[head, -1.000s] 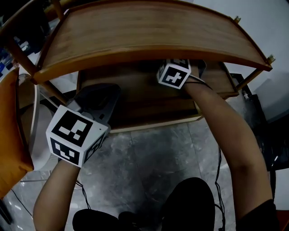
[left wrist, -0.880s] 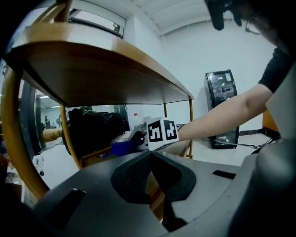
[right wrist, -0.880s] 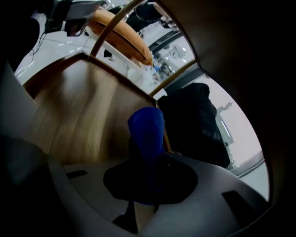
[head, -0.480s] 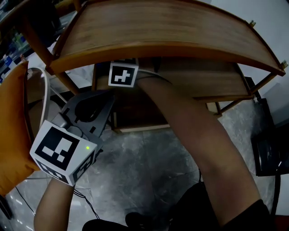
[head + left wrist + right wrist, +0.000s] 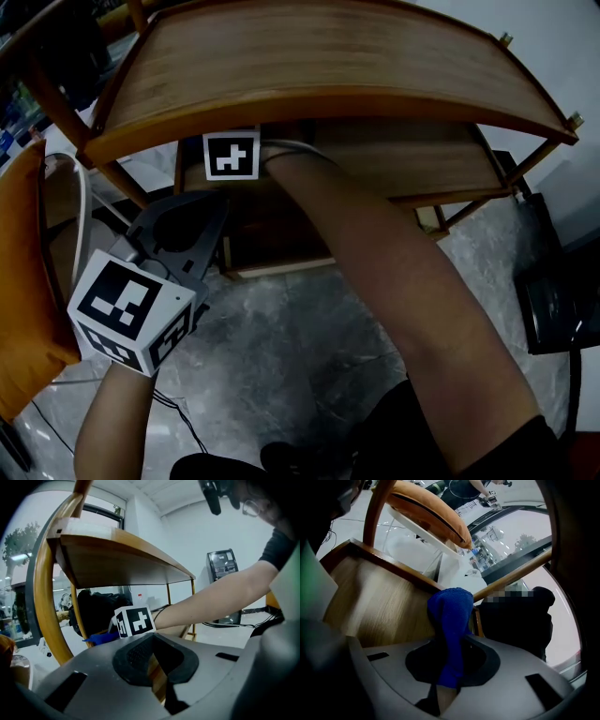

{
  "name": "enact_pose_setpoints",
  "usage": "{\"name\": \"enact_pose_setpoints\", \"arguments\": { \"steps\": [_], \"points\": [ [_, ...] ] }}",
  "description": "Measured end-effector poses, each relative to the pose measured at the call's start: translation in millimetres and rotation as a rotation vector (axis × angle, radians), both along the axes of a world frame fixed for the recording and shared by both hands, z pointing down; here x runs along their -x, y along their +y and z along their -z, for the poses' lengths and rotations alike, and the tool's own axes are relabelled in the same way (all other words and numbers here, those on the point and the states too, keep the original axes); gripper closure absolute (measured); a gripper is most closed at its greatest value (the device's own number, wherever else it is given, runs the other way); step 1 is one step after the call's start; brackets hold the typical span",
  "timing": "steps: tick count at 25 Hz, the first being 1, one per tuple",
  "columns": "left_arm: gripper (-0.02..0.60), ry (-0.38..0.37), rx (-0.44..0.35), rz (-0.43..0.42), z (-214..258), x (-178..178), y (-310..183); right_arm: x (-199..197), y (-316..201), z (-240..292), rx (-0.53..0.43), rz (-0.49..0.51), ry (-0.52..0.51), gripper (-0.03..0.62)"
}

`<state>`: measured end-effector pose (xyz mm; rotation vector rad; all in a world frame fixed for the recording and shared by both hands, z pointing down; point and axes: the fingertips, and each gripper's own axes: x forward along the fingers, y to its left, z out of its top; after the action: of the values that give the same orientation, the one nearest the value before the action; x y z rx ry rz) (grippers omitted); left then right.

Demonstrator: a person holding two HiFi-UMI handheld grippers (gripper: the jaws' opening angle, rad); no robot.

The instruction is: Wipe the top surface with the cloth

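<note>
- The top [image 5: 328,56] is bare brown wood. It fills the 12 o'clock part of the head view and bends like a bow.
- Thin wooden legs hold it up. Under it is a lower shelf [image 5: 422,155] of the same wood.
- The floor [image 5: 300,347] is grey stone with pale streaks. An orange cushion [image 5: 23,281] is at 9 o'clock and a dark box [image 5: 553,309] at 3 o'clock.
- The left gripper view shows a white wall, a dark screen [image 5: 222,566] at 2 o'clock and a black bag [image 5: 96,609] behind the legs.
- The right gripper [image 5: 451,660] is under the top, over the lower shelf. Its jaws are clamped on the cloth [image 5: 452,616].
- The cloth is blue. It sticks out of the jaws toward 12 o'clock, so it is below the top and not on it.
- The left gripper [image 5: 157,663] is at 8 o'clock in the head view, out in front of the shelf and over the floor. Its jaws are pressed nearly together, with only a thin slit and nothing in it.
- The arm [image 5: 394,281] runs from 5 o'clock up under the top.
- In the head view the top hides the right jaws and the cloth. Only the marker cube peeks out at 11 o'clock.
- I cannot tell if the cloth touches the lower shelf.
- The far end of the top is cut off at the picture's edge.
</note>
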<state>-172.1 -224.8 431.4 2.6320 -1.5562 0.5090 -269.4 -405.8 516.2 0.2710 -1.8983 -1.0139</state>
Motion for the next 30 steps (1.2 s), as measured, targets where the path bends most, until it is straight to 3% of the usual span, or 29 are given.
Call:
{"name": "enact_pose_setpoints", "arguments": {
  "steps": [10, 17, 30],
  "points": [
    [0.571, -0.010, -0.006, -0.017, 6, -25, -18, -79, -25, -8, 0.001, -0.104, 0.024, 0.539],
    [0.571, -0.060, -0.010, -0.030, 5, -45, -37, -151, -48, -10, 0.009, -0.199, 0.048, 0.539],
    [0.571, -0.102, -0.007, -0.153, -7, -125, -60, -312, -104, -6, 0.016, -0.433, 0.097, 0.540]
  ]
}}
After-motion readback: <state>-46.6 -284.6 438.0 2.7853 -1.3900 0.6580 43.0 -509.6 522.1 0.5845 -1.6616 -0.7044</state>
